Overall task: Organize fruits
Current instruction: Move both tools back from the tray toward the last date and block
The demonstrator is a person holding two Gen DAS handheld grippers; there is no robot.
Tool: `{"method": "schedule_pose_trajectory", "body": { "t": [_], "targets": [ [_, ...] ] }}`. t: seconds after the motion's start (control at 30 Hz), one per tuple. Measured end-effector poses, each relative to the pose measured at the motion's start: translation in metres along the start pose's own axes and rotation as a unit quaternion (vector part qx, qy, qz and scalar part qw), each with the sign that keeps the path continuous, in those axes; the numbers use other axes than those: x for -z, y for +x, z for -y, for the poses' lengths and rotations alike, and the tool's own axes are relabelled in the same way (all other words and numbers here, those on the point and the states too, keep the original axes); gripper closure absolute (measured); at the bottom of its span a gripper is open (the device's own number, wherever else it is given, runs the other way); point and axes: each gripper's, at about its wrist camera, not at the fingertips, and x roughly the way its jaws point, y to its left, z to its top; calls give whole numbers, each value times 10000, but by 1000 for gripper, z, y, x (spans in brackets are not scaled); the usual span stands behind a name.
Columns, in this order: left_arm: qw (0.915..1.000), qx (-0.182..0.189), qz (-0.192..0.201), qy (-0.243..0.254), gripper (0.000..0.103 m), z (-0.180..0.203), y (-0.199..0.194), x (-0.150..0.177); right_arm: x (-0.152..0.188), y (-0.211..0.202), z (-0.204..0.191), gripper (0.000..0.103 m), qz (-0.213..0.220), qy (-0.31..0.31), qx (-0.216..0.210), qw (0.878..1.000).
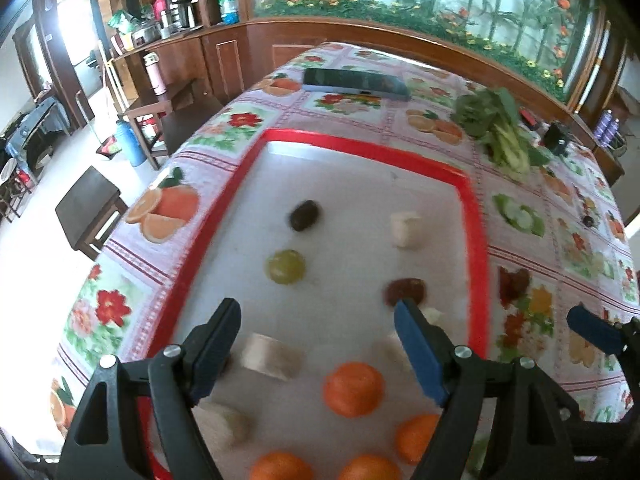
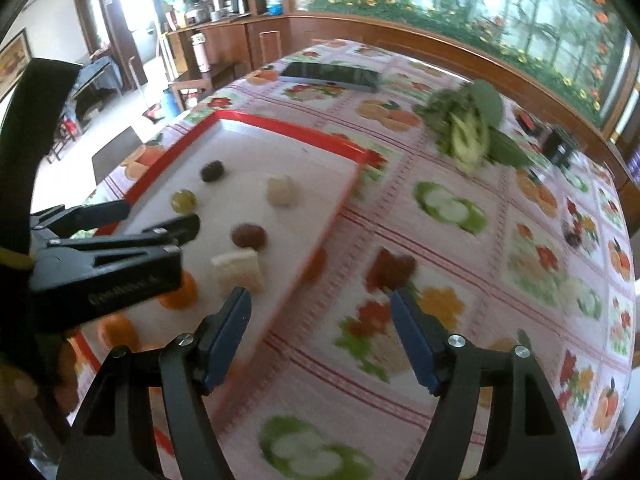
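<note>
Jaws open over round, bright oranges (image 1: 353, 389) on tray (image 1: 476, 240).

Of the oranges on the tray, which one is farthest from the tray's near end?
The orange beside the pale cut chunk; the other three oranges sit closer to the bottom edge of the left wrist view.

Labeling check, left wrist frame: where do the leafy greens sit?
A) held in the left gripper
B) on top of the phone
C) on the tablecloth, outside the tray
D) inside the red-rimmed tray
C: the leafy greens lie on the floral tablecloth beyond the red-rimmed tray, apart from the phone, and the left gripper is open and empty.
</note>
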Motion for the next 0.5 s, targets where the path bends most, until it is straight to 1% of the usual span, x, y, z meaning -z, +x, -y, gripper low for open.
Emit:
{"method": "schedule_pose_trajectory", "body": {
  "t": [0.13,0.2,0.23,0.33,0.5],
  "targets": [
    [9997,140,-29,187,22,29,-3,4,18,-5,39,31,-102,369,131,9992],
    [9993,224,-15,309,22,48,-6,6,28,-8,68,31,-149,652,226,9975],
    [9990,268,-13,355,22,56,-7,6,31,-10,76,30,-156,729,274,9968],
    [9978,425,-20,515,22,84,-10,8,45,-15,118,30,-193,1018,522,9932],
    [9950,582,-71,812,22,129,-6,10,63,-24,170,30,-213,1411,724,9871]
  ]
}}
